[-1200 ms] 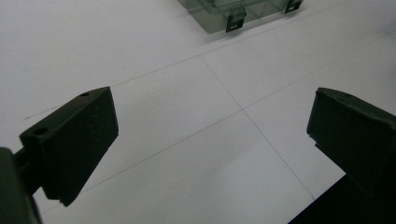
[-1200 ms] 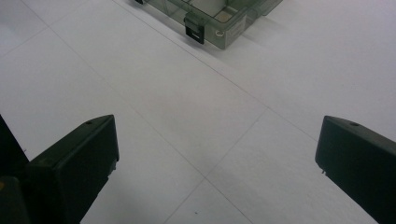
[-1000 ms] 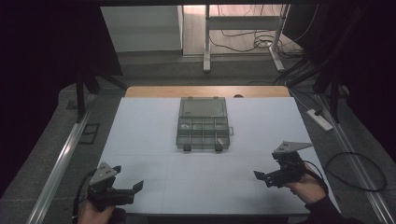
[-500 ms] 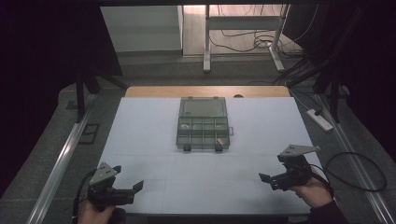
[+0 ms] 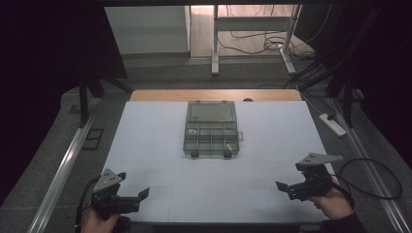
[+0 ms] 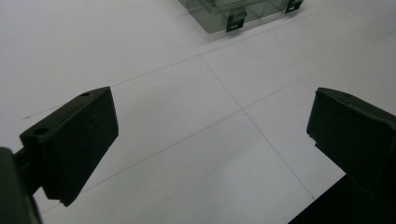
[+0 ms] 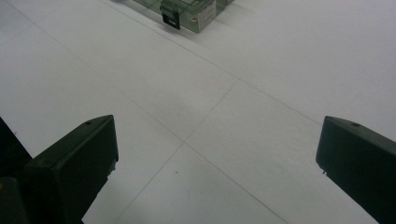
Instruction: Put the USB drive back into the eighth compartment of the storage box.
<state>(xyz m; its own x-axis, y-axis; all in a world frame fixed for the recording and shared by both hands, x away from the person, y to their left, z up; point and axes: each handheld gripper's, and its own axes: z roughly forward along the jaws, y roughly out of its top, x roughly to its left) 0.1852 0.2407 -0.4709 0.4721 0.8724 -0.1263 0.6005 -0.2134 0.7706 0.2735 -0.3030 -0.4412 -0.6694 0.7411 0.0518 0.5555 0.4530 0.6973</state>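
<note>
A clear grey compartment box (image 5: 212,128) lies open in the middle of the white table (image 5: 145,141), its lid laid back toward the far side. Small parts sit in a few of its compartments. Its front latches show in the left gripper view (image 6: 236,21) and one corner in the right gripper view (image 7: 187,11). My left gripper (image 5: 142,195) hovers open at the near left corner, nothing between its jaws. My right gripper (image 5: 282,187) is open at the near right, also holding nothing. Both point inward over bare table.
A wooden strip (image 5: 214,94) borders the table's far edge. A white power strip (image 5: 333,124) lies off the right side, with cables (image 5: 374,170) trailing on the floor. A metal rail (image 5: 63,165) runs along the left.
My right gripper has drifted right and toward the near edge. The left gripper has stayed where it was.
</note>
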